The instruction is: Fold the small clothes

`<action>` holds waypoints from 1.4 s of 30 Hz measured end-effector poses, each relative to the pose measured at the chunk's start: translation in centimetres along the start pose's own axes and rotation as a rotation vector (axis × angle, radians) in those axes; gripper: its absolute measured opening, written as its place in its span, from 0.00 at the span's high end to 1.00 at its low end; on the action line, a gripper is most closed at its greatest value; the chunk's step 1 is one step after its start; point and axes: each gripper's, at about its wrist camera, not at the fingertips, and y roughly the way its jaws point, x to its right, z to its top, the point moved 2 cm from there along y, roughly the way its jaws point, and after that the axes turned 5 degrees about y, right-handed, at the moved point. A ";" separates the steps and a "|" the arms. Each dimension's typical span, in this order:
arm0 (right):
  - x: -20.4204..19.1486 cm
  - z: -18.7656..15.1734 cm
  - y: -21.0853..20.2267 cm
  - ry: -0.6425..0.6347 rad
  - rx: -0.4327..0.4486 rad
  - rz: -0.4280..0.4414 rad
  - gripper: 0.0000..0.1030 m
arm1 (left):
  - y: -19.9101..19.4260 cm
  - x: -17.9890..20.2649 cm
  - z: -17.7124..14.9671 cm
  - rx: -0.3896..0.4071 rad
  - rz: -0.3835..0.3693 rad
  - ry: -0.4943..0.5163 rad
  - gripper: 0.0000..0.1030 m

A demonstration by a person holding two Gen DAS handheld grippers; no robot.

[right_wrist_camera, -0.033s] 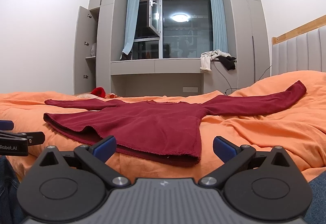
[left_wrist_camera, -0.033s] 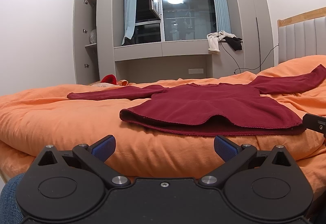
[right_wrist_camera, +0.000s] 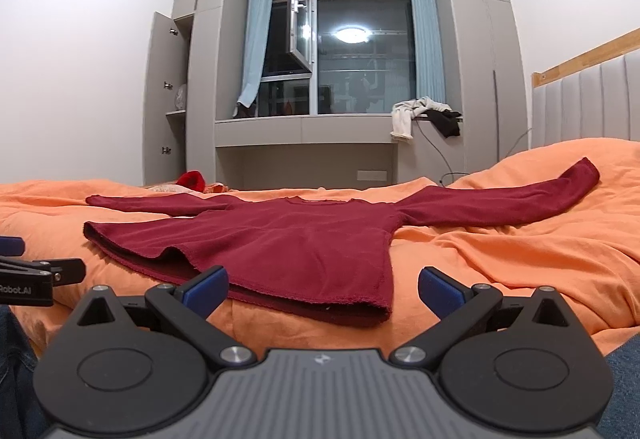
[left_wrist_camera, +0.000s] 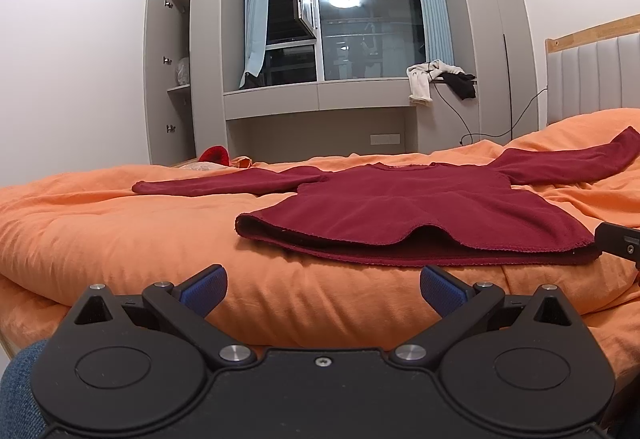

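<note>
On orange duvet (left_wrist_camera: 120, 231): red sweater (left_wrist_camera: 400, 207) flat, hem toward grippers, sleeves spread sideways; both grippers' fingers spread, empty.

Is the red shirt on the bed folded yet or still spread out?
Spread out, not folded. The red shirt lies flat on the orange duvet, both sleeves stretched sideways, hem toward the camera.

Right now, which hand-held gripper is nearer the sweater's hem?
Right. The right hand-held gripper sits at the hem of the red sweater, one fingertip overlapping it. The left hand-held gripper hangs short of it over the orange duvet.
</note>
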 end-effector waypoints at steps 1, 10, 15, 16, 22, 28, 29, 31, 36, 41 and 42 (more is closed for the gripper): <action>0.1 0.0 0.1 0.004 -0.001 -0.011 0.00 | 0.0 0.0 0.1 -0.001 0.001 -0.001 0.00; 0.4 0.0 0.3 0.029 -0.014 -0.012 0.00 | 0.2 -0.2 0.2 -0.012 0.001 -0.009 0.00; 0.3 -0.1 0.3 0.024 -0.013 -0.006 0.00 | 0.3 -0.3 0.2 -0.013 0.001 -0.009 0.00; 0.2 -0.1 0.3 0.026 -0.015 -0.007 0.00 | 0.3 -0.3 0.2 -0.014 0.001 -0.009 0.00; 0.4 -0.1 0.5 0.028 -0.022 -0.017 0.00 | 0.7 -0.2 0.1 -0.028 0.004 -0.011 0.00; 1.0 -0.2 1.1 0.065 -0.062 -0.014 0.00 | 1.3 -0.1 0.0 -0.055 0.009 -0.011 0.01; 1.4 -0.2 1.2 0.084 -0.075 -0.002 0.00 | 1.5 0.0 -0.1 -0.060 0.008 -0.008 0.01; 2.0 -0.2 1.5 0.119 -0.096 0.017 0.00 | 1.8 0.3 -0.1 -0.071 0.006 0.002 0.00; 2.9 0.3 1.8 0.168 -0.111 0.084 0.00 | 2.6 1.3 -0.1 -0.091 -0.003 0.036 0.00; 3.8 2.3 3.1 0.193 -0.159 0.182 0.00 | 3.7 1.6 1.7 -0.108 -0.061 0.007 0.00; 4.2 2.8 3.7 0.207 -0.174 0.180 0.00 | 4.0 1.6 2.5 -0.098 -0.073 0.002 0.00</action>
